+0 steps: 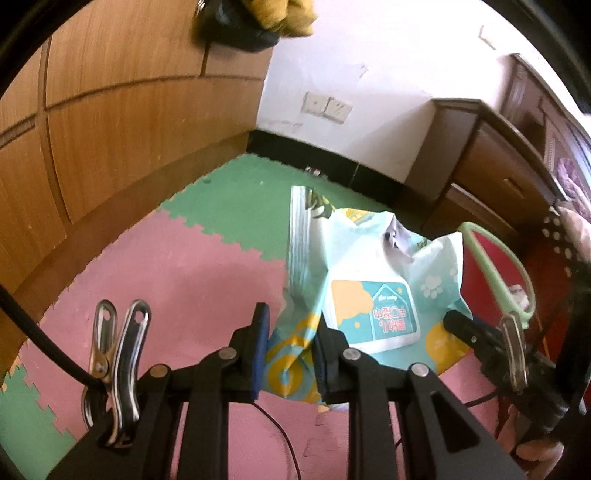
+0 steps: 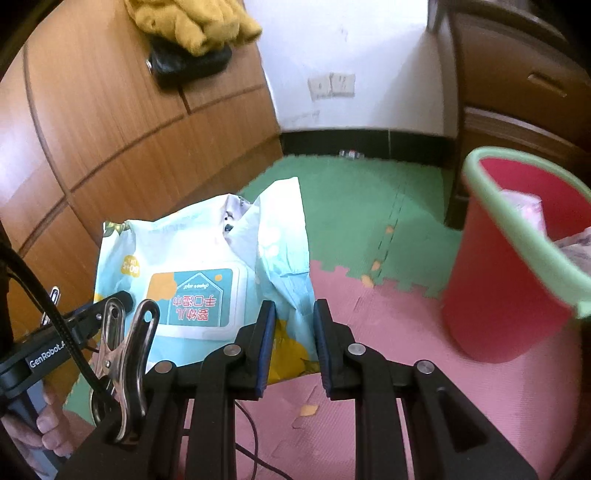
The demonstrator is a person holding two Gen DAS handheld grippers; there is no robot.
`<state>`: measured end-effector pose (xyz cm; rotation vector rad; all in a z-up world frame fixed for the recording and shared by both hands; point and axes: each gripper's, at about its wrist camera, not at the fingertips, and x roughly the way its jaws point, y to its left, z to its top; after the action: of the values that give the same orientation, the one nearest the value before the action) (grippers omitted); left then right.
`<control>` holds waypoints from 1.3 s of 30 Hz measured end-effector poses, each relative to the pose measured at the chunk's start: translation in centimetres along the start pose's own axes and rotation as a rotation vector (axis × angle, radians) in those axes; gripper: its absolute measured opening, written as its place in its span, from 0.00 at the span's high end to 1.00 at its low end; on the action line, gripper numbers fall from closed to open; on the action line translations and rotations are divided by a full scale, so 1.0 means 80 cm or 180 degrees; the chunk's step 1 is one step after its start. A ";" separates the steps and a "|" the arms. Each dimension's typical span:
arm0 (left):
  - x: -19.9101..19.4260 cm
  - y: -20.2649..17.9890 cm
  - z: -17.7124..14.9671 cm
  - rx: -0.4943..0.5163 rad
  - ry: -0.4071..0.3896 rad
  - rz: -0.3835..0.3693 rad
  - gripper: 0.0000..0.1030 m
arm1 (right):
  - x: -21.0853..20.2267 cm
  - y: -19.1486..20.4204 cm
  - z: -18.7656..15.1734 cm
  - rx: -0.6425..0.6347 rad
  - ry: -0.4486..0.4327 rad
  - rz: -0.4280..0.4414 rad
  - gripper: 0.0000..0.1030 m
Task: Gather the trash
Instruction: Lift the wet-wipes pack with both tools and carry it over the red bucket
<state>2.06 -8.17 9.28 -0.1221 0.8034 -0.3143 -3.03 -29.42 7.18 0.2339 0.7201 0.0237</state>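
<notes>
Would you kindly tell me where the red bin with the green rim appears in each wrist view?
Left wrist: the red bin is at the right edge, mostly hidden behind the wipes pack.
Right wrist: the red bin stands in plain view at the right.
Shared landmark: the wall sockets.

We've got a pale mint and white wipes pack [image 2: 207, 266] here, with yellow blobs, little white paw prints and a teal house-shaped label with an orange cloud on it. The bin [image 2: 517, 266] is bright red with a light green rim. The floor mat [image 2: 388, 332] is puzzle-edge foam tiles, pink near us and green further back. We can also see a warm orange-brown wood-grain cabinet [image 2: 110, 147], a white wall [image 2: 351, 37] with a black skirting strip, and a mustard-yellow cloth [image 2: 192, 22] up top.
</notes>
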 end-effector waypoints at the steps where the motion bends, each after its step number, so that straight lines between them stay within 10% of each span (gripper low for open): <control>1: -0.007 -0.005 0.000 0.0017 -0.0026 -0.0020 0.79 | -0.010 0.000 -0.003 -0.0004 -0.0056 -0.0017 0.79; 19: -0.049 -0.152 0.025 0.0641 -0.0337 -0.0372 0.79 | -0.128 -0.089 0.003 0.0471 -0.0742 -0.0232 0.78; 39: 0.060 -0.369 0.061 0.1228 -0.0192 -0.1032 0.79 | -0.172 -0.286 0.037 0.0826 -0.0908 -0.1096 0.78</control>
<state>1.90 -37.74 16.05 0.1018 0.6493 -0.7620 -12.77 -53.70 13.26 0.3502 0.4695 -0.4257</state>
